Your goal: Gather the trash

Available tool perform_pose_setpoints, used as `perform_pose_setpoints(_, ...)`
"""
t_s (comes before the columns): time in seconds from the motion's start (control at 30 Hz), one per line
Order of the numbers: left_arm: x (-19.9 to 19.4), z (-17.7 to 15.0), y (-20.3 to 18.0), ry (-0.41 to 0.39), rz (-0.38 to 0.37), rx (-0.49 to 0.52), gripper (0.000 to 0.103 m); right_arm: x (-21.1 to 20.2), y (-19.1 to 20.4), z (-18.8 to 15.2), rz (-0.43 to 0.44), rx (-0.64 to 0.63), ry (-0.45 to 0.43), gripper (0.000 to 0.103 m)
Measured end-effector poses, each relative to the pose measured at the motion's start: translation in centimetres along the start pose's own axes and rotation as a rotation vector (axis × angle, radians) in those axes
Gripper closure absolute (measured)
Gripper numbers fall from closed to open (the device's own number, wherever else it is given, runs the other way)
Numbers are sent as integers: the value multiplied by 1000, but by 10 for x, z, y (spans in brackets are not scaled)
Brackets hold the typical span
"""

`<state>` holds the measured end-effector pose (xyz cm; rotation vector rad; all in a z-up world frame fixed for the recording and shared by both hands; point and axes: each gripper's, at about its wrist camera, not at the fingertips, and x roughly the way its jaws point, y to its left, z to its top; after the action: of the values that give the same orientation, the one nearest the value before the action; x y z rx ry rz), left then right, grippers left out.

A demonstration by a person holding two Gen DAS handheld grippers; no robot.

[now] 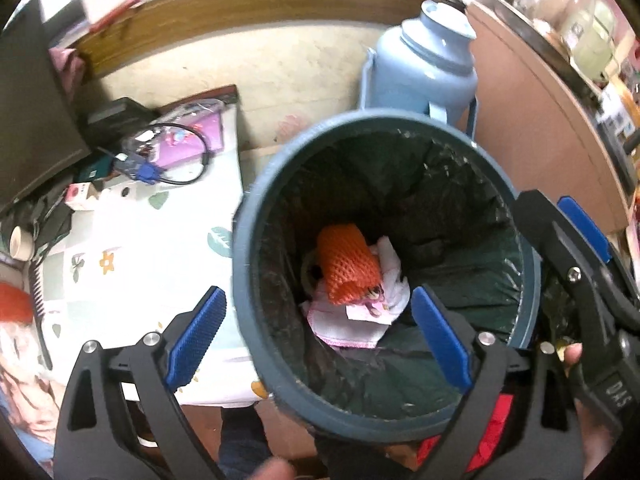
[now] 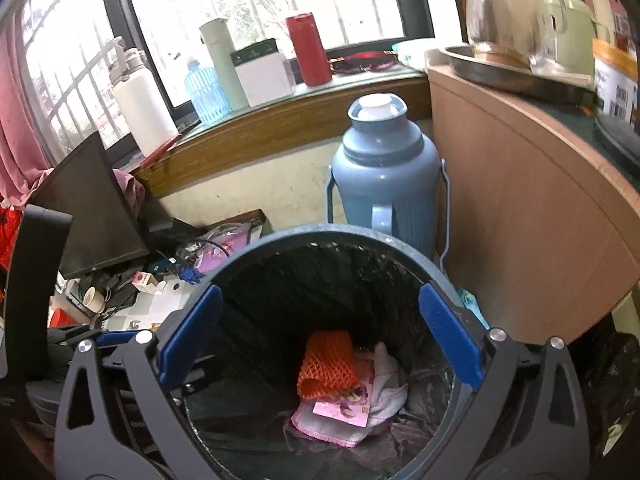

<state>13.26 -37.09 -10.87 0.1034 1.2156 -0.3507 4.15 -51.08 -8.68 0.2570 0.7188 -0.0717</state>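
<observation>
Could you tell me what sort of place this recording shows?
Probably a lived-in home room: a lined trash bin beside a blue thermos, bottles on a windowsill, and a kettle on a wooden cabinet.

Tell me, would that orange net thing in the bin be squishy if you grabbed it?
Probably yes. The orange net looks like soft foam mesh full of holes, so it would likely squash between the fingers and feel very light. It lies on a pink cloth in the bin, so it might drag some cloth along when lifted.
</observation>
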Motion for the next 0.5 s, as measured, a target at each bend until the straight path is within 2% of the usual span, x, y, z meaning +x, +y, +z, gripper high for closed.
perform_pose_setpoints(0.1,-11,-3,12,-18,37,-30,5,-6,14,4,12,-27,-23,5)
perform_pose_setpoints(0.17,-20,-5,18,-46,51,-37,5,-9,23,7,25,-36,-34,5)
perform_pose_setpoints(0.5,-46,-19,63,-83,97,-99,5,-15,72,8,63,-78,-57,5)
